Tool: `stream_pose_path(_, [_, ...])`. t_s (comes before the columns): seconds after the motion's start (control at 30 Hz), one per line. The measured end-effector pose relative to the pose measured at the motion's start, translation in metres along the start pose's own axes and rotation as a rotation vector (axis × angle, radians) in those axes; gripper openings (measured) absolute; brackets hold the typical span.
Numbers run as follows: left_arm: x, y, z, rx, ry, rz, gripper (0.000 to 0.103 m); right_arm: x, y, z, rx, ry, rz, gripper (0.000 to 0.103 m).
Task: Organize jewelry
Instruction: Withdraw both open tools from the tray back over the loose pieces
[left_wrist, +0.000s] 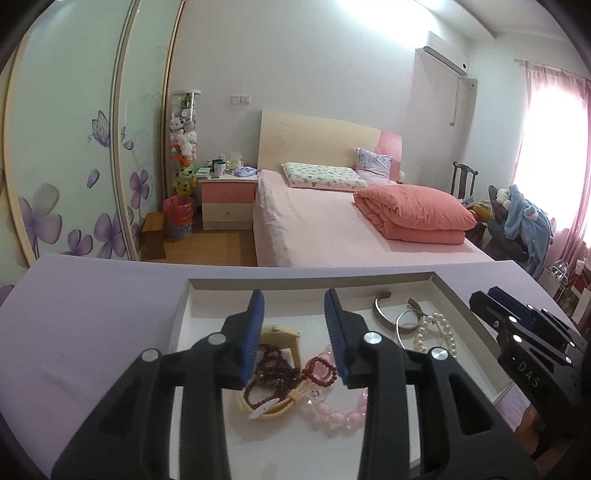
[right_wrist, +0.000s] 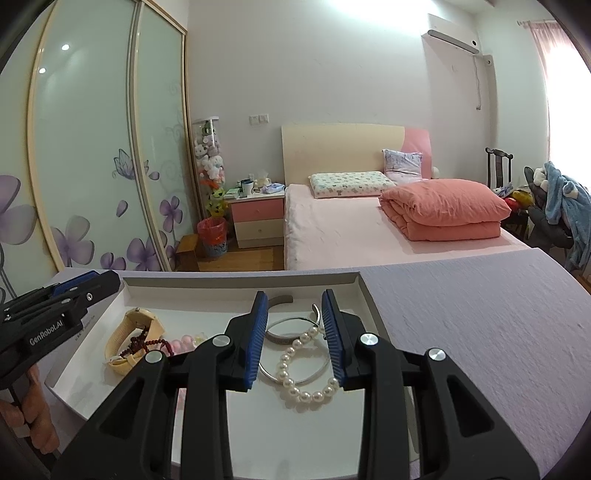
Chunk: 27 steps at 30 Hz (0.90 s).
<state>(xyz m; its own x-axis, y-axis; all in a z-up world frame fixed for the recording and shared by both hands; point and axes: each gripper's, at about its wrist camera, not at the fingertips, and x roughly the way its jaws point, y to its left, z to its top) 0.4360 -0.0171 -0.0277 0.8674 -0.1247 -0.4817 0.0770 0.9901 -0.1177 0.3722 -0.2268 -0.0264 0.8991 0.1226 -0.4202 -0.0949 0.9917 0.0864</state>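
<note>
A white tray (left_wrist: 295, 283) on the lilac table holds the jewelry. My left gripper (left_wrist: 293, 299) is open over its left half, and nothing sits between the pads. Below it lie a cream watch (left_wrist: 280, 334), a dark red bead bracelet (left_wrist: 269, 373) and a pink bead bracelet (left_wrist: 332, 419). My right gripper (right_wrist: 294, 295) is open over the right half, above a pearl bracelet (right_wrist: 295, 391) that lies across a thin silver bangle (right_wrist: 314, 373). A silver cuff (right_wrist: 280, 300) rests near the far wall. Each gripper shows at the edge of the other's view.
The lilac cloth (right_wrist: 461, 332) stretches wide to the right of the tray and to its left (left_wrist: 92, 314). A hand (right_wrist: 33, 417) holds the left gripper's handle. Beyond the table's far edge are a pink bed (left_wrist: 332, 229) and a wardrobe with flower-printed doors (left_wrist: 74, 166).
</note>
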Motion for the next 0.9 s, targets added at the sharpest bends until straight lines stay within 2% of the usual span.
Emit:
stream_pose_path(0.47, [-0.03,0.024,-0.006,-0.043,0.004,0.032,0.04,-0.02,0.007,-0.008,-0.014,0.019,0.016,0.032])
stream_pose_path(0.6, [-0.055,0.027,-0.018,-0.042,-0.004,0.029,0.049,-0.038,0.011,-0.015,-0.026,0.03,0.039,0.034])
stream_pose_path(0.67, [-0.066,0.029,-0.024,-0.038,0.003,0.028,0.049,-0.047,0.012,-0.022,-0.031,0.044,0.052,0.038])
stream_pose_path(0.9, [-0.106,0.049,-0.06,-0.062,0.057,0.037,0.053,-0.075,0.021,-0.051,-0.055,0.127,0.097,0.038])
